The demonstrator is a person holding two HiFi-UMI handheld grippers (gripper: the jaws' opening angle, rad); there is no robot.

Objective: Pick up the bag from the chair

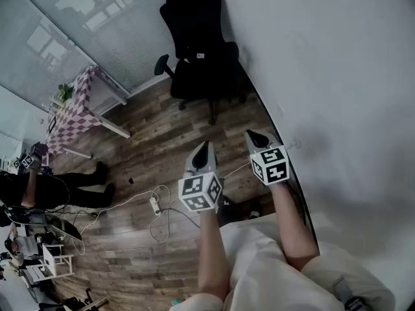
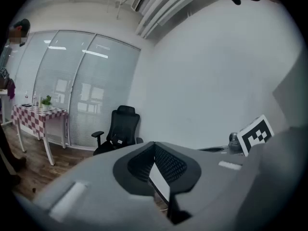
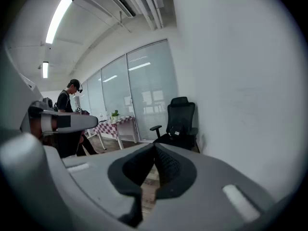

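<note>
Head view: approach step being judged under way; left gripper (image 1: 203, 150) and right gripper (image 1: 257, 137) being held closed, empty, well apart from bag (image 1: 201, 62) on far office chair (image 1: 194, 24); advance and jaw opening being called for next.

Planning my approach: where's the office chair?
In the head view, the office chair stands top centre, beside the white wall, right of the checkered table.

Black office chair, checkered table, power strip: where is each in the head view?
black office chair (image 1: 193, 18), head view, on its backrest.
checkered table (image 1: 71, 112), head view, on the tablecloth.
power strip (image 1: 155, 205), head view, on its white body.
</note>
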